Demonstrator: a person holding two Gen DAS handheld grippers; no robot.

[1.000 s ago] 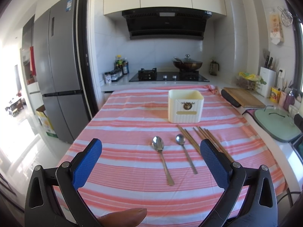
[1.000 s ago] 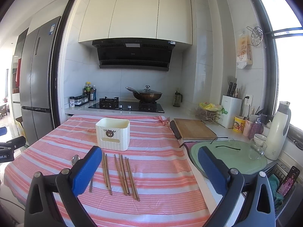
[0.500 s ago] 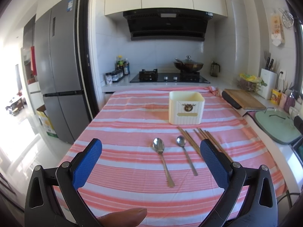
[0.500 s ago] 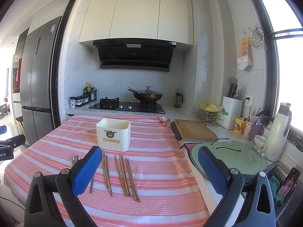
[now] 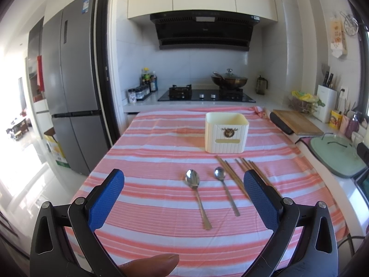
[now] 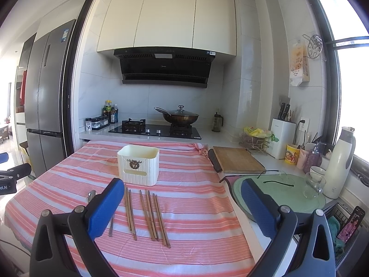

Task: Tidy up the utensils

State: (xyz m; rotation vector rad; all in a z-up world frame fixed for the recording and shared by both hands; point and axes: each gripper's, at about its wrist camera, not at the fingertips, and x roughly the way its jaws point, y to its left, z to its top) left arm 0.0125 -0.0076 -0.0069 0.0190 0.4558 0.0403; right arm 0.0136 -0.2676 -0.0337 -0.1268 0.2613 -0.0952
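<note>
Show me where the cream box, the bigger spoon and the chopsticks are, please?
cream box (image 5: 226,136): left wrist view, on its ribbed front wall.
bigger spoon (image 5: 192,178): left wrist view, on its bowl.
chopsticks (image 6: 151,214): right wrist view, midway along one stick of the bundle.

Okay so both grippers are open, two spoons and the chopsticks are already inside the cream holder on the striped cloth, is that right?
Not quite. The two spoons and the chopsticks lie flat on the striped cloth, in front of the cream holder, as both wrist views show. Both grippers are open.

Sunlit kitchen — white wall tiles (image 6: 251,73), grey fridge (image 5: 71,87), cream cabinets (image 6: 166,20), window (image 6: 346,53) at right.
</note>
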